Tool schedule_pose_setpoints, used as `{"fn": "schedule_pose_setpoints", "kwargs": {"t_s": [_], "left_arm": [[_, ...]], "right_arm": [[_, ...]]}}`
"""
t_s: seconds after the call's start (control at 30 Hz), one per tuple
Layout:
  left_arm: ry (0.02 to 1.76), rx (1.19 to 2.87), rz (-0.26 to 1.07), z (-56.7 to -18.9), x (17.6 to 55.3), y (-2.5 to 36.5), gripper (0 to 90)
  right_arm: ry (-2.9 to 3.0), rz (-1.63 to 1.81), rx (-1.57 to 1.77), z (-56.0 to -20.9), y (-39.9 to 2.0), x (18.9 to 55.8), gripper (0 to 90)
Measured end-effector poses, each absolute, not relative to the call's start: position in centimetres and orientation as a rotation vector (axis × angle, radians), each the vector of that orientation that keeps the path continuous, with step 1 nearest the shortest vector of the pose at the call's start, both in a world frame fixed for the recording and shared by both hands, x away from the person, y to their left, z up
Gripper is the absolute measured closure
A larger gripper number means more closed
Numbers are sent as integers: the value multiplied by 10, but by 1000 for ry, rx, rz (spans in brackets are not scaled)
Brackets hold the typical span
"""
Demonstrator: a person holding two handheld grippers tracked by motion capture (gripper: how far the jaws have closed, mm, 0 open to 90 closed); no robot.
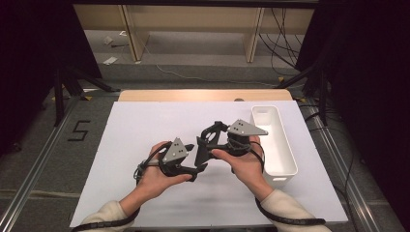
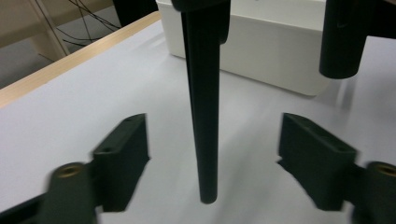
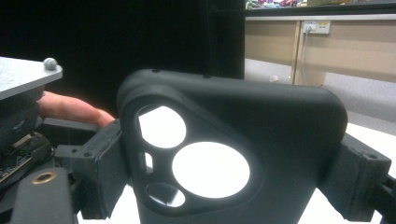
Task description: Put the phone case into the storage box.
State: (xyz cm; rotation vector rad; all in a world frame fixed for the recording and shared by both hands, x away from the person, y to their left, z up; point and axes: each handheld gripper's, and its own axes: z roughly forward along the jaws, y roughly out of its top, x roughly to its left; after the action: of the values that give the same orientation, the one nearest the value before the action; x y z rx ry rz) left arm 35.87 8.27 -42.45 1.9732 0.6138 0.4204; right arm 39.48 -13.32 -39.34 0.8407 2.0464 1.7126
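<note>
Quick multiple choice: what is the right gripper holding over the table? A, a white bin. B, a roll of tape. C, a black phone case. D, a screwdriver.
C: in the right gripper view a black phone case with camera cutouts sits clamped between the right gripper's fingers.

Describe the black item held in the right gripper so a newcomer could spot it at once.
On the white table, left of the white bin, the right gripper clamps a black phone case. Its round camera cutouts set it apart from the plain black gripper parts.
</note>
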Motion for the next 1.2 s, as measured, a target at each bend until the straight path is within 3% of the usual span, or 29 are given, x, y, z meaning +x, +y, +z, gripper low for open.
{"fn": "schedule_pose_setpoints", "kwargs": {"t_s": [0.13, 0.27, 1.2], "left_arm": [[660, 1987, 443, -425, 358, 87, 49], [659, 1989, 452, -424, 356, 92, 0], [676, 1988, 476, -428, 347, 117, 0]], "right_arm": [[2034, 1704, 847, -392, -136, 396, 156], [2020, 1706, 858, -391, -139, 397, 155], [1949, 1687, 907, -384, -162, 406, 157]]}}
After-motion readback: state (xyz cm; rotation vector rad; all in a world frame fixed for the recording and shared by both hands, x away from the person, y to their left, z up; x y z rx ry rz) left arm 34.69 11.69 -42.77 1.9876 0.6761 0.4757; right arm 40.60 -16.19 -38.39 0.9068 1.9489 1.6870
